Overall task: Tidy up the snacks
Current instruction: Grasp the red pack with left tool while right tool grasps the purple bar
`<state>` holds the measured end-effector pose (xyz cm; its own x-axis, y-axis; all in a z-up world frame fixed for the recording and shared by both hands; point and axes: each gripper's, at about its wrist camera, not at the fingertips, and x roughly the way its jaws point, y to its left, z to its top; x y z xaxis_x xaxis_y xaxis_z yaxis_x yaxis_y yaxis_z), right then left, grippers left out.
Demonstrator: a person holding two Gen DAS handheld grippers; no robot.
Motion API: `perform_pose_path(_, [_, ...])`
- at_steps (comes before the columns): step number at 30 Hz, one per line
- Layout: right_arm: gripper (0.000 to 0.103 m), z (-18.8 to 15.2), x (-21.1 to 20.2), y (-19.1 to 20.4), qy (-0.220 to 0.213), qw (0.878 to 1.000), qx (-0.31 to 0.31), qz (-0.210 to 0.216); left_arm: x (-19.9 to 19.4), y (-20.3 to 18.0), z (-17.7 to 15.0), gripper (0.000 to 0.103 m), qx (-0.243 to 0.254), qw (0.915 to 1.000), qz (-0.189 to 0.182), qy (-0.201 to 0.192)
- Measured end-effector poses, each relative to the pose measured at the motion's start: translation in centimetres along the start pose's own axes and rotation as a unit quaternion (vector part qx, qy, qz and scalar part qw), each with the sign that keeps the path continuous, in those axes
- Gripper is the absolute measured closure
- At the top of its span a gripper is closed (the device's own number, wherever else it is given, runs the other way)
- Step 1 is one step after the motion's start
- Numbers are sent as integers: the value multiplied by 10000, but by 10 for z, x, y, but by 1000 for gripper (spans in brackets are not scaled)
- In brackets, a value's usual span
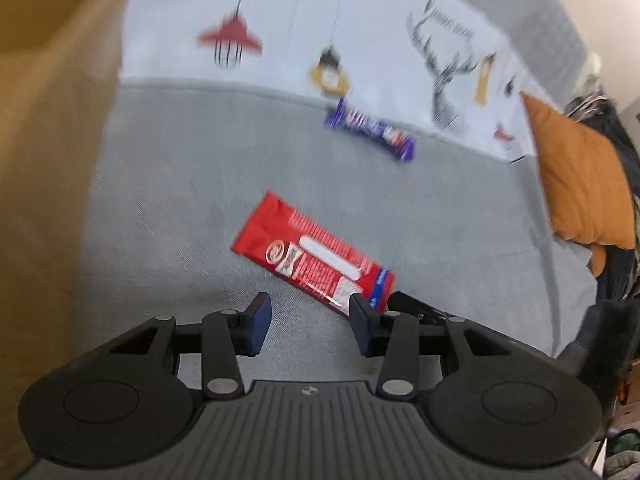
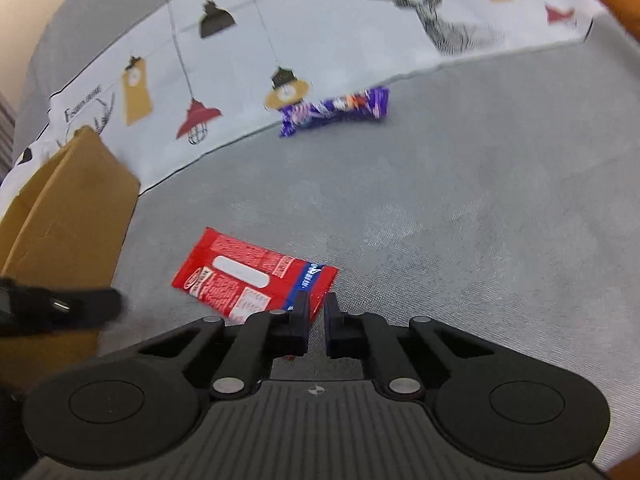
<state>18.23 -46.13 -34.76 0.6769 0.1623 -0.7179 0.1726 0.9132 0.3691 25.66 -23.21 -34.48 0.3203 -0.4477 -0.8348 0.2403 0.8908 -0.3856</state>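
A red snack packet (image 1: 312, 258) lies flat on the grey sofa seat (image 1: 440, 220). A purple snack bar (image 1: 370, 130) lies farther back by the patterned cloth. My left gripper (image 1: 310, 326) is open and empty, just short of the red packet's near end. In the right wrist view the red packet (image 2: 248, 276) lies just ahead and left, and the purple bar (image 2: 336, 110) lies at the back. My right gripper (image 2: 316, 320) is nearly closed, with its left finger over the packet's near corner. I cannot tell whether it grips the packet.
A brown cardboard box (image 1: 52, 140) stands at the left, also seen in the right wrist view (image 2: 68, 232). A patterned white cloth (image 2: 320, 32) covers the sofa back. An orange cushion (image 1: 580, 176) lies at the right. The left gripper's dark body (image 2: 60, 304) shows at left.
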Motion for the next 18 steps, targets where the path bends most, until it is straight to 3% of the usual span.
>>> perform_pose_path(3, [96, -1, 13, -5, 116, 9995, 188, 218, 34, 7, 7, 56, -259, 9992, -136, 256])
perform_pose_path(7, [97, 12, 27, -8, 111, 9982, 368, 458, 55, 4, 28, 49, -377, 9990, -236, 57])
perform_pose_path(13, [97, 37, 57, 7, 168, 9974, 156, 687, 76, -6, 79, 35, -232, 9995, 158, -121])
perform_pose_path(15, [97, 45, 66, 12, 169, 9968, 80, 777, 84, -11, 94, 25, -164, 9994, 262, -156])
perform_pose_path(18, [97, 61, 78, 19, 192, 9959, 35, 884, 96, -24, 110, 17, 198, 9979, 571, -218])
